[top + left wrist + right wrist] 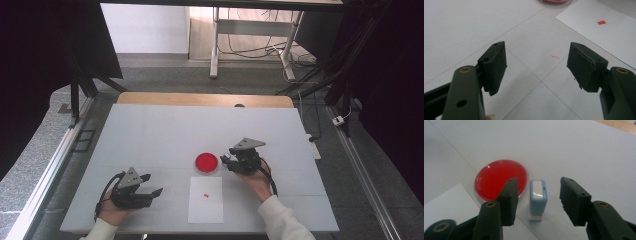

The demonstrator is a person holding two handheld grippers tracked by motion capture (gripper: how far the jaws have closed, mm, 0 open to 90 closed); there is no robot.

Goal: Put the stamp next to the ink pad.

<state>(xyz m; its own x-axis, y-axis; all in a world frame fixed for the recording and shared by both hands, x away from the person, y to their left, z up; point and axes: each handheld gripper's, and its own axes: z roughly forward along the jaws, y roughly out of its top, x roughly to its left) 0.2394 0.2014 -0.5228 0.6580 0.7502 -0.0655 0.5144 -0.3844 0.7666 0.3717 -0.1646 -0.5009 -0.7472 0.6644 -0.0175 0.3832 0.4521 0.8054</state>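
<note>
Right gripper (537,202): my jaws stand apart with the small light-blue plastic stamp with a white base (538,199) upright between them, pads clear of it on both sides. So it's released, not gripped. Stamp stands on the table just beside the round red ink pad in its clear dish (501,180), on the side away from the paper. My read: parked next to the pad so it's handy for re-inking and off the sheet.

White paper sheet (205,199) lies nearer me than the pad, with one small red rectangular stamp mark (205,195) on it, so at least one print is done.

Left gripper (145,185): jaws wide apart, nothing between them, resting low at the left, well apart from sheet and pad. Looks idle, kept out of the way.

Surface: white tabletop (150,140) with thin seam lines, plus a faint red smear (555,57) on it ahead of the left jaws. A wooden edge shows at the far side.

Room: grey floor, desk legs and loose cables beyond the table, black frame posts and dark panels either side.
</note>
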